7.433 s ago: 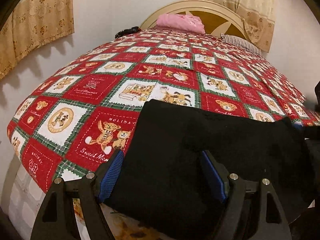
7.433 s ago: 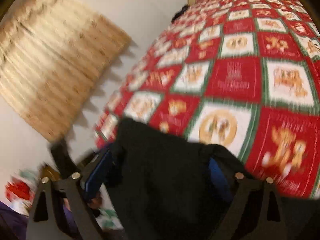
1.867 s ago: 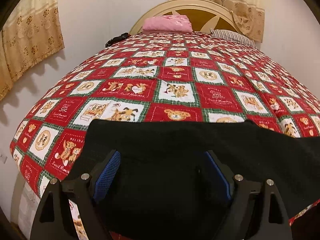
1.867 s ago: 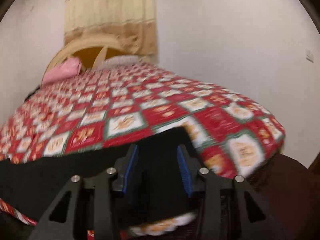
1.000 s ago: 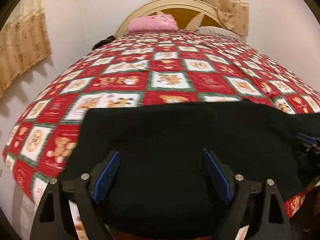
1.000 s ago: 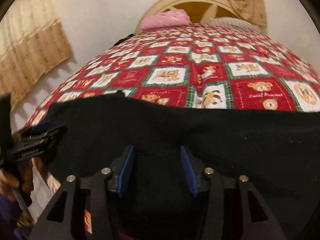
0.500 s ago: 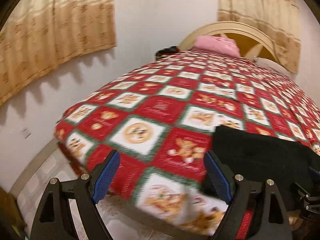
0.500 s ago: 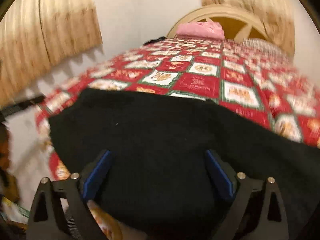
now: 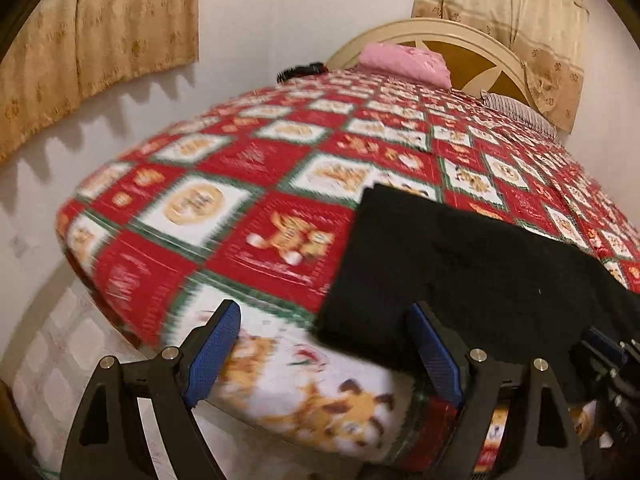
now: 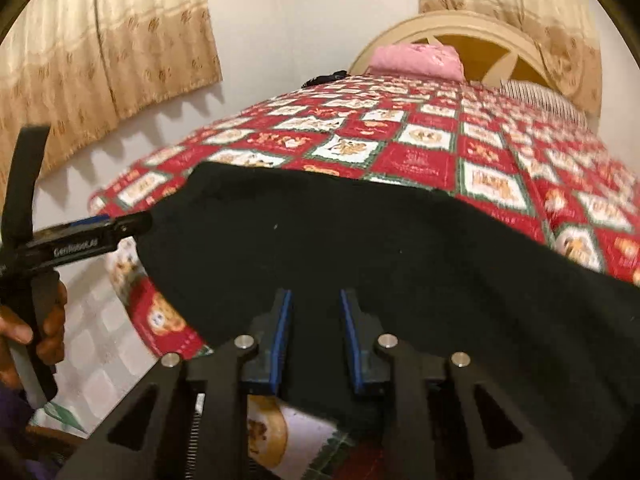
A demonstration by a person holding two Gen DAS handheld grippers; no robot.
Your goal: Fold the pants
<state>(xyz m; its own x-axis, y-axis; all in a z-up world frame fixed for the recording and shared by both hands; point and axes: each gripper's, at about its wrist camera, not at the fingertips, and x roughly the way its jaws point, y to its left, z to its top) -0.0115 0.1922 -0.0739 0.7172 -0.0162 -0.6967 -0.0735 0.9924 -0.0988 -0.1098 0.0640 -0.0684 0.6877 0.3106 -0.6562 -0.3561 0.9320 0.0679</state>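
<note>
The black pants (image 9: 460, 264) lie folded flat at the near edge of the bed, on the red patchwork bedspread (image 9: 248, 168). My left gripper (image 9: 324, 344) is open and empty, at the pants' left edge, over the bed's corner. My right gripper (image 10: 314, 332) is nearly shut, its blue pads over the near hem of the pants (image 10: 360, 248); I cannot tell if cloth is pinched between them. The left gripper (image 10: 80, 236) also shows in the right wrist view, at the pants' left corner, held by a hand (image 10: 36, 328).
A pink pillow (image 9: 404, 60) and a striped pillow (image 9: 520, 114) lie by the cream headboard (image 9: 460, 44). A dark object (image 9: 302, 71) lies at the bed's far left edge. Curtains (image 9: 100, 36) hang on the left wall. Tiled floor (image 9: 52, 344) lies below the bed's corner.
My left gripper has let go of the pants and swung left off them. My right gripper opened wide half a second ago and has now closed to a narrow gap over the hem.
</note>
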